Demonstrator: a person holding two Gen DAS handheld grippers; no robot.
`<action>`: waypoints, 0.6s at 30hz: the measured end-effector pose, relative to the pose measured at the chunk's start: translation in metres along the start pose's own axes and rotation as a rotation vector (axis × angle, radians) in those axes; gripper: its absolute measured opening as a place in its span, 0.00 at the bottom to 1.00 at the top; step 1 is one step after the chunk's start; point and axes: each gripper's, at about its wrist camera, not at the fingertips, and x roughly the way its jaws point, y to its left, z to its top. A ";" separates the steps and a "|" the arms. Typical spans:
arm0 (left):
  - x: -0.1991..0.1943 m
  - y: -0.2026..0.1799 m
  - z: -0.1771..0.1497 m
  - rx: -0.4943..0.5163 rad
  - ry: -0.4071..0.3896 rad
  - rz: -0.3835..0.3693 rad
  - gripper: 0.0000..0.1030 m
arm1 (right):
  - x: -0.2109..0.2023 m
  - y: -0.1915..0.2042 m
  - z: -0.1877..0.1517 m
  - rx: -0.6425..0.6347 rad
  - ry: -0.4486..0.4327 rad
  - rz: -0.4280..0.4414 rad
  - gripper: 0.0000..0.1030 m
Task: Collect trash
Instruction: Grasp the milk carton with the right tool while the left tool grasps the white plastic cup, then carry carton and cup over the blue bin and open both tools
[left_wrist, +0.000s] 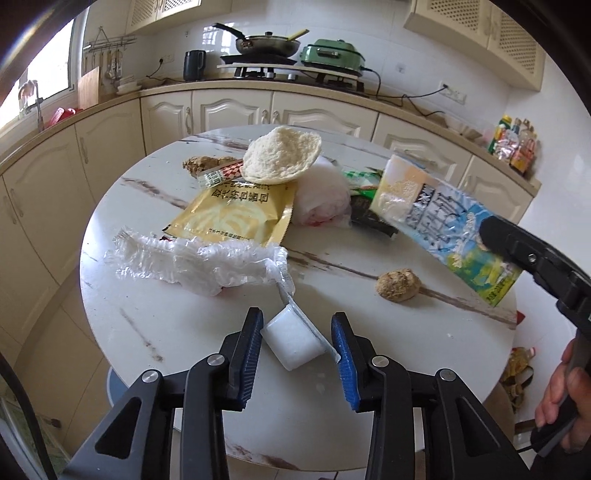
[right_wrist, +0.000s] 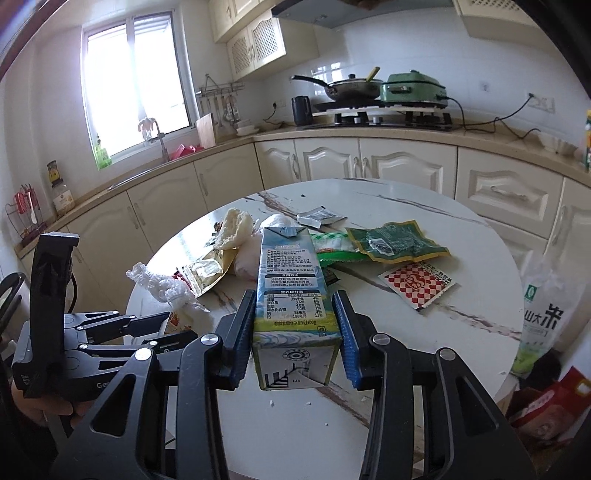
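My left gripper (left_wrist: 298, 341) holds a small white plastic cup (left_wrist: 293, 341) with a peeled lid between its blue pads, just above the round marble table (left_wrist: 155, 325). My right gripper (right_wrist: 297, 334) is shut on a blue-and-green milk carton (right_wrist: 291, 291), which it holds above the table; the carton (left_wrist: 443, 221) also shows in the left wrist view, with the right gripper (left_wrist: 517, 254) on it. On the table lie a crumpled clear plastic wrap (left_wrist: 192, 262), a gold sachet (left_wrist: 236, 214), a flat bread piece (left_wrist: 282, 155), green wrappers (right_wrist: 391, 242) and a red checkered sachet (right_wrist: 417, 284).
Two brown food lumps (left_wrist: 398, 284) (left_wrist: 207, 164) lie on the table. A white plastic bag (left_wrist: 323, 199) sits mid-table. Cream kitchen cabinets (right_wrist: 332, 162) curve behind, with a stove, a pan and a green cooker. A rice bag (right_wrist: 543, 314) and a red box stand on the floor at the right.
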 end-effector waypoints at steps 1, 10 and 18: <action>-0.002 0.000 0.000 0.002 -0.010 -0.011 0.33 | -0.002 0.002 0.000 0.001 -0.007 0.002 0.38; -0.004 0.003 -0.003 0.013 0.017 -0.069 0.17 | -0.004 0.013 0.002 0.008 -0.008 -0.019 0.38; -0.003 0.004 -0.004 0.013 0.023 -0.061 0.20 | 0.004 0.014 -0.017 0.034 0.036 -0.037 0.38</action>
